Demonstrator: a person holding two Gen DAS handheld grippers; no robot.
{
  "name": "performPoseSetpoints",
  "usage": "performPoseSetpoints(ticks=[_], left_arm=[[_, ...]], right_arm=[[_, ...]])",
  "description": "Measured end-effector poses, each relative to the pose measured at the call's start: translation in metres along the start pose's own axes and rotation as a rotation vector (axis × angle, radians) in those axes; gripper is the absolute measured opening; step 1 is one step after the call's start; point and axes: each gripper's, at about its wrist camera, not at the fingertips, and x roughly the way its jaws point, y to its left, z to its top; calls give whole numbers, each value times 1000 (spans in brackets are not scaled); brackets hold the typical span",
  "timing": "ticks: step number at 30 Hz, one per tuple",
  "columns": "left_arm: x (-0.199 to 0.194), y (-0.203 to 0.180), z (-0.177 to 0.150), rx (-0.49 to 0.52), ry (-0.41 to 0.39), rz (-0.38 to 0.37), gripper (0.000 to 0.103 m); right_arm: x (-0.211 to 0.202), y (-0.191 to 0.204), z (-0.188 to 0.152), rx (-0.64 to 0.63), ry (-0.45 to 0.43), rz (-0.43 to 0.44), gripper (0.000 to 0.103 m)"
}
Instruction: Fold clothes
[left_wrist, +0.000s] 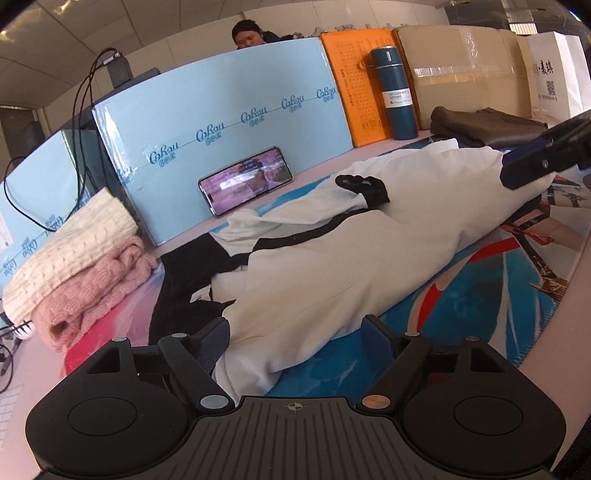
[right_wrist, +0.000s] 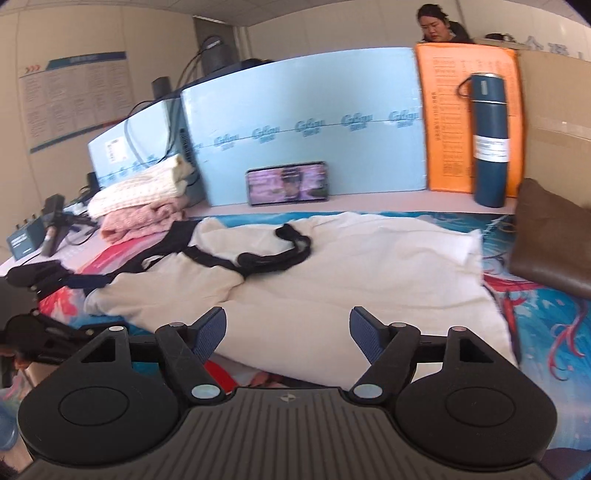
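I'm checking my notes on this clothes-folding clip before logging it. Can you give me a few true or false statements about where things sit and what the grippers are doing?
1. Both grippers are open. True: left gripper, right gripper.
2. The cream knitted sweater lies under the pink knitted sweater. False: it lies on top.
3. The dark blue vacuum flask stands upright. True.
4. The smartphone with a lit screen lies flat on the white garment with black trim. False: it leans against the light blue board.

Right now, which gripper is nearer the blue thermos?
Right. The right gripper sits at the white garment's near edge, facing the blue thermos; the left gripper is at the garment's far end.
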Motion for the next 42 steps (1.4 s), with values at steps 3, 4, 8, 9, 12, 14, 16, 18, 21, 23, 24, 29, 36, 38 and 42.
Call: performPoseSetpoints(ticks=[3,4,8,9,12,14,16,18,21,23,24,29,36,38,42], left_arm=[[1,13,2,-91,4,-63,12],[-1,15,3,-107,2,-75,4],[-22,7,1,-70,1,-116,4],[-27,5,0,-61,5,-127,4],[-32,4,-4,-36,44,-163,4],[-32,5,-4,-18,61,-189,6],[-36,10,3,-8,15,-218,13],[-40,16,15,-4,-58,-226,29],[-37,15,34,55,-173,-151,85],[-17,3,51,131,-183,-84,86],[-6,-4,57,156,-177,-99,86],[48,-42,83,277,-130,-182,86],[113,-38,97,171,58,-242,76],[124,-28,100,109,89,-245,44],[136,-11,107,77,77,-179,15]], right_arm=[[19,22,1,-77,31,41,76],[23,26,2,-94,33,42,76],[21,7,12,-34,17,20,77],[19,-2,14,-11,12,5,77],[17,-26,24,50,11,-46,77],[21,-33,31,71,13,-58,77],[26,-37,38,81,7,-50,77],[33,-41,45,83,-2,-59,77],[45,-51,57,119,-9,-81,77],[53,-60,67,164,-12,-94,77],[57,-66,73,192,-13,-102,77],[77,-91,95,270,-71,-138,78],[98,-110,89,297,-53,-111,78],[101,-117,84,323,-34,-111,78],[103,-127,77,378,-13,-128,78]])
